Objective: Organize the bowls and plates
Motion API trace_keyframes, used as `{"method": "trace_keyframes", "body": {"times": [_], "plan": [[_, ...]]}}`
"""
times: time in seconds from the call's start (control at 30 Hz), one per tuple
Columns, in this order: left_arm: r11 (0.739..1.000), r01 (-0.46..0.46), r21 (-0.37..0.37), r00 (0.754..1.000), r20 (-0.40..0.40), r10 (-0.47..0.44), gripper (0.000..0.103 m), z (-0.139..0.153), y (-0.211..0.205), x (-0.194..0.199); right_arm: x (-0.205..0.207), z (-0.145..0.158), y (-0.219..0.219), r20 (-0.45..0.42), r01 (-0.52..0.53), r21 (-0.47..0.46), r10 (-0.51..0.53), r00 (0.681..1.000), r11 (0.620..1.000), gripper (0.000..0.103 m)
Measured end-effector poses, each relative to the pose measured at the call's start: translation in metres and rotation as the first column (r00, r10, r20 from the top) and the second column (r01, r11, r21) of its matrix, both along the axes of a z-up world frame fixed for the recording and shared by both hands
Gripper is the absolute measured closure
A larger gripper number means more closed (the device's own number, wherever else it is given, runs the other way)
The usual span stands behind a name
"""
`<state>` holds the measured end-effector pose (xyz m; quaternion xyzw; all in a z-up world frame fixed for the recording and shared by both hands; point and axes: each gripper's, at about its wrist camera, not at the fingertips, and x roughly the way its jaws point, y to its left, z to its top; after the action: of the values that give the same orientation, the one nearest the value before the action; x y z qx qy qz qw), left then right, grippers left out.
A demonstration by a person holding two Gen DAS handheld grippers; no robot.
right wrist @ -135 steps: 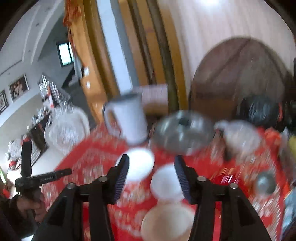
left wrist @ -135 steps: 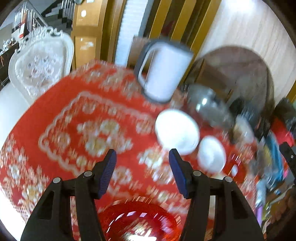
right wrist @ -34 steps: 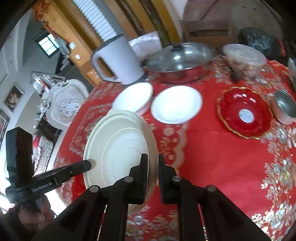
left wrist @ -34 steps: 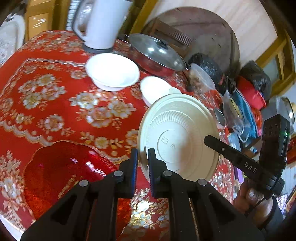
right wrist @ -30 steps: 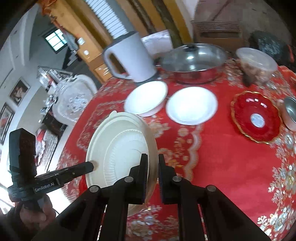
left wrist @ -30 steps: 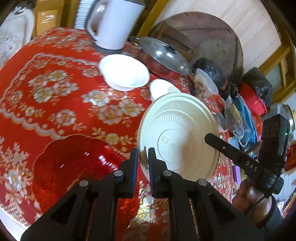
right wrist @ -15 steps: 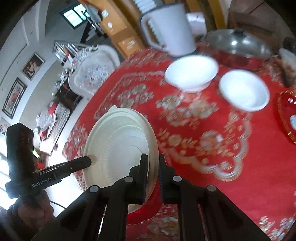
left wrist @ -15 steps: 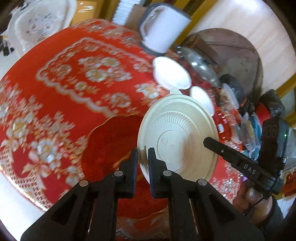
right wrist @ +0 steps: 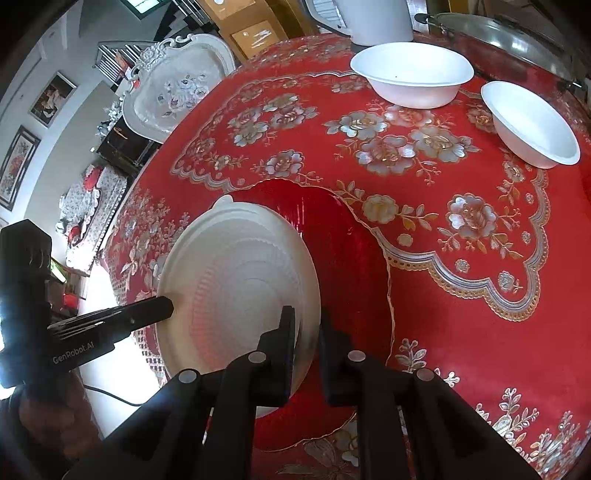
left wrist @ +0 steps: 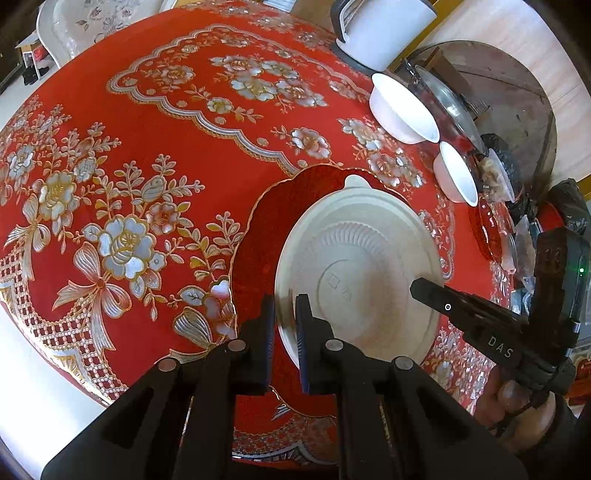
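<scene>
Left and right wrist views, near to far. Nearest each camera, both pairs of jaws are pinching the rim of one cream plate (left wrist: 354, 266) from opposite sides: the left gripper (left wrist: 285, 314) is closing narrowly on the edge nearest its own camera, and the right gripper (right wrist: 307, 325) is doing the same on the opposite edge. Each gripper is showing in the other's view as a dark bar touching the far rim. The plate is riding tilted, with its ribbed underside facing the left camera and its hollow face turning toward the right camera; a small tab on the rim is pointing away from both.

Directly beneath and just beyond the plate, a large red platter (right wrist: 351, 236) with a scalloped gold edge is lying flat on the worktop (left wrist: 110, 155), which is wearing a red flowered cloth. The plate is hanging over the platter's middle, apart from it as far as can be told. This is the relation governing the next move: the platter is lying straight below the jaws, so lowering and levelling, rather than travelling sideways, is probably what is being called for.

Farther off, two white bowls (right wrist: 412, 74) are sitting side by side, apart from one another. Behind them a white jug (left wrist: 380, 33) and a lidded steel pan (right wrist: 509, 33) are standing at the far edge.
</scene>
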<state>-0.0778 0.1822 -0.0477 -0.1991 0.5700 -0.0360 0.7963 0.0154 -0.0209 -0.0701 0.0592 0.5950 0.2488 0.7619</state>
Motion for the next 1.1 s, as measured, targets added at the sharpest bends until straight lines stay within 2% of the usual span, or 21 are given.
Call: {"method": "trace_keyframes", "body": {"times": [0.3,0.37,0.47,0.7,0.83,0.97,1.03,1.1], "plan": [[1.0,0.002,0.02,1.0,-0.018,-0.002,0.095,-0.006,-0.003,0.005,-0.004,-0.006,-0.002,0.0,0.016,-0.014,-0.016,1.0,1.0,0.087],[1.0,-0.009,0.025,1.0,-0.018,0.01,0.094,-0.006,-0.001,0.006,-0.003,-0.006,-0.004,0.0,0.021,-0.016,-0.021,1.0,1.0,0.082],[0.999,-0.031,0.018,0.999,-0.018,0.031,0.087,-0.007,0.002,0.006,-0.003,-0.001,-0.007,0.023,0.033,-0.017,-0.032,0.999,0.999,0.075],[0.998,-0.058,0.026,0.998,0.011,0.058,0.087,0.0,0.004,0.006,-0.003,0.008,-0.013,0.058,0.037,-0.008,-0.037,0.998,0.999,0.073],[0.996,-0.063,0.055,0.998,0.033,0.061,0.087,0.008,-0.001,0.009,-0.004,0.015,-0.018,0.087,0.04,-0.008,-0.04,0.995,0.999,0.073],[0.988,-0.069,0.136,0.996,0.06,0.061,0.086,0.021,-0.011,0.019,-0.004,0.019,-0.026,0.096,0.05,0.0,-0.05,0.994,0.999,0.073],[0.985,-0.077,0.154,0.996,0.065,0.068,0.075,0.027,-0.015,0.027,-0.003,0.024,-0.032,0.109,0.057,0.003,-0.057,0.992,0.998,0.073],[0.979,-0.09,0.181,0.994,0.077,0.077,0.07,0.035,-0.02,0.037,-0.002,0.029,-0.037,0.125,0.061,-0.001,-0.061,0.99,0.998,0.072]]}}
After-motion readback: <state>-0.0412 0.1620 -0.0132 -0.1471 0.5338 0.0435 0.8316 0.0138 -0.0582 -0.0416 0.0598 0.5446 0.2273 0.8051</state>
